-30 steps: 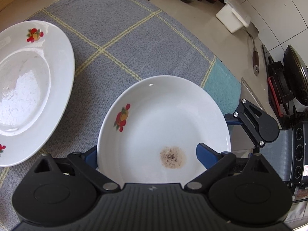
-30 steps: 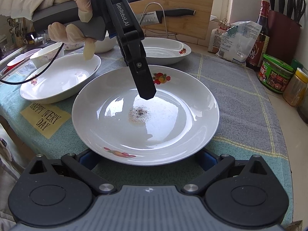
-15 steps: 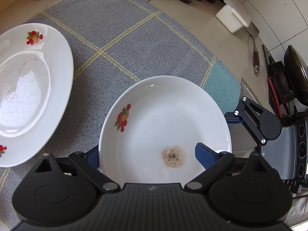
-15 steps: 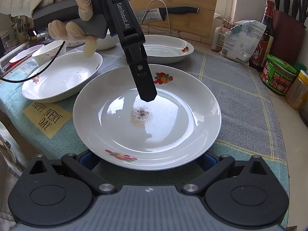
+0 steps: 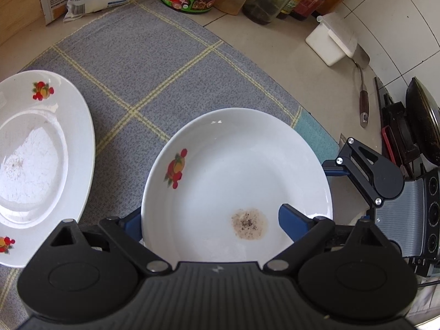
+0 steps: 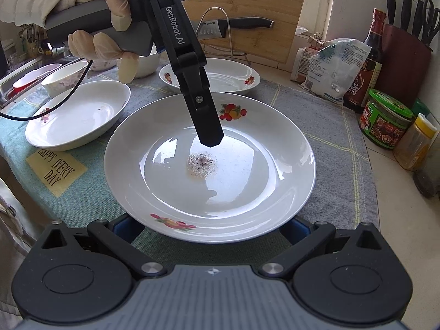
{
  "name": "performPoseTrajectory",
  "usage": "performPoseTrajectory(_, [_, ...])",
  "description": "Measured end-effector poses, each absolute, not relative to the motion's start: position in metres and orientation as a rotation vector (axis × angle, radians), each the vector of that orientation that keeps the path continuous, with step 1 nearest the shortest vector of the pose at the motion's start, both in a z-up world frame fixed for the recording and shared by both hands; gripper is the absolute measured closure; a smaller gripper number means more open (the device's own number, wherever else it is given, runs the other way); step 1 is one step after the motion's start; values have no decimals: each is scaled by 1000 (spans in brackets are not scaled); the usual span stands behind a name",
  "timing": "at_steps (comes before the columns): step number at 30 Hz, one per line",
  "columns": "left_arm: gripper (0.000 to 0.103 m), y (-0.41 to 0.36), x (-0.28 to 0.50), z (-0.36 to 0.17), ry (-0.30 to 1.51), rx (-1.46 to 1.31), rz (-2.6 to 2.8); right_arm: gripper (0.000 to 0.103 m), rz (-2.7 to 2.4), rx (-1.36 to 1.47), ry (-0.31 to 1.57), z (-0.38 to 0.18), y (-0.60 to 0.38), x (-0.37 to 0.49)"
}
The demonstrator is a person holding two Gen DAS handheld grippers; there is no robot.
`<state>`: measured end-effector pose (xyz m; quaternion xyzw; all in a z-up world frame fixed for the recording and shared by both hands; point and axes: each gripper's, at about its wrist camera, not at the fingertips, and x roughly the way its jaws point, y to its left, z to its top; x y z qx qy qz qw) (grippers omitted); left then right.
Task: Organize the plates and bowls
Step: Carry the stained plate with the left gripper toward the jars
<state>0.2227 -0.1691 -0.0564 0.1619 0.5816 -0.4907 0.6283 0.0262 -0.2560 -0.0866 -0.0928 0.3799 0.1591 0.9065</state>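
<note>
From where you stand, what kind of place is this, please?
Most likely a home kitchen counter. A knife block stands by the wall, sauce bottles and jars line the tiled worktop, and a wok sits on a stove to one side.

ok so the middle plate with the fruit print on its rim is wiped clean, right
Not clean. The middle plate with the fruit print on its rim has a brown speckled patch of residue in its centre, as the right wrist view shows.

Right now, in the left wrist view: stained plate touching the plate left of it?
Apart. Left wrist view shows grey cloth between stained plate and left plate.
</note>
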Motion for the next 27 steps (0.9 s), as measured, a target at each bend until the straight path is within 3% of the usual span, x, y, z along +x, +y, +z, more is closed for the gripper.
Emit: performPoseTrajectory(27, [8, -245, 276, -59, 1296, 370, -1095, 0, 325, -200, 781, -88, -329, 79])
